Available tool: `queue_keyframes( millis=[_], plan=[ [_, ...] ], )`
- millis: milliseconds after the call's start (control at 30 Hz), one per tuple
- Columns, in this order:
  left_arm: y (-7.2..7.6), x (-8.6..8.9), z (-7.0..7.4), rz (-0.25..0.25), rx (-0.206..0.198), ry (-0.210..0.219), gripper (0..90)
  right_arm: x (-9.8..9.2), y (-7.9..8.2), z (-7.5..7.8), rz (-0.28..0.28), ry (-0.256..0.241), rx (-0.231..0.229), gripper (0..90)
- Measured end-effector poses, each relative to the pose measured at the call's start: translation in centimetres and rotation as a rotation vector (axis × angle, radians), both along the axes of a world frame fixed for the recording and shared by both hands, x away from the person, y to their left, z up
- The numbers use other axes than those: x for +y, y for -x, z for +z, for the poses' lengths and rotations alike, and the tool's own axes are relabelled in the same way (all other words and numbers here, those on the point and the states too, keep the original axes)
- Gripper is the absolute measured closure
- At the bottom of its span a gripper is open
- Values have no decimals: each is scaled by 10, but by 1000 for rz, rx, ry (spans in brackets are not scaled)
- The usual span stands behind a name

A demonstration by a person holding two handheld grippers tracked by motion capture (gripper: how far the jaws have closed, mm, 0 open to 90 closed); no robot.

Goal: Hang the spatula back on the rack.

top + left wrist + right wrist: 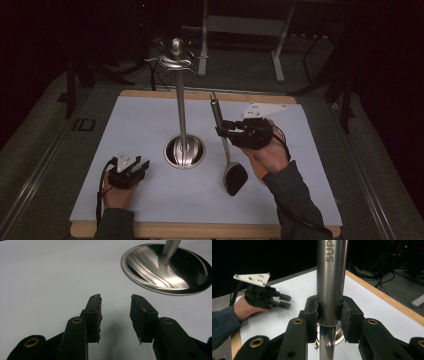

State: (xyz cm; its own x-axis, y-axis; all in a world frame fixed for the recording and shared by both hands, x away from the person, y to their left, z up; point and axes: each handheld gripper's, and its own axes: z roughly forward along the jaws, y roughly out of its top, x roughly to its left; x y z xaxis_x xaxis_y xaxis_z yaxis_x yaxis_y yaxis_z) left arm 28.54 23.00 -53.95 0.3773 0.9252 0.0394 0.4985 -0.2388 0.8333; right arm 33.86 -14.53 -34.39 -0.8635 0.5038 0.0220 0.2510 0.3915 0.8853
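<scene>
A steel utensil stand has a tall pole (181, 110), hooks at the top (175, 56) and a round dished base (192, 156) in the middle of the white mat. My right gripper (223, 129) is shut on the metal handle (217, 112) of a long utensil, whose black head (235, 178) hangs low over the mat to the right of the base. In the right gripper view the handle (331, 277) is clamped between both pads of the right gripper (329, 307). My left gripper (144, 168) rests on the mat left of the base, open and empty (115, 298), pointing toward the base (150, 267).
The white mat (150, 115) lies on a wooden board with a visible edge (200, 95). Table legs and cables (240, 45) stand on the dark floor beyond. The left hand and its gripper (284, 301) lie far off in the right gripper view.
</scene>
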Motion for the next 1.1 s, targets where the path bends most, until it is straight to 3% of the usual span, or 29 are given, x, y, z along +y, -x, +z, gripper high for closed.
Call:
queue_keyframes(
  millis=[500, 1100],
  plan=[
    [0, 0, 0, 0, 0, 3, 611, 10, 2, 9, 30, -56, -64, 694],
    [0, 0, 0, -1, 0, 4, 611, 26, -3, 36, 49, -86, -109, 694]
  ],
)
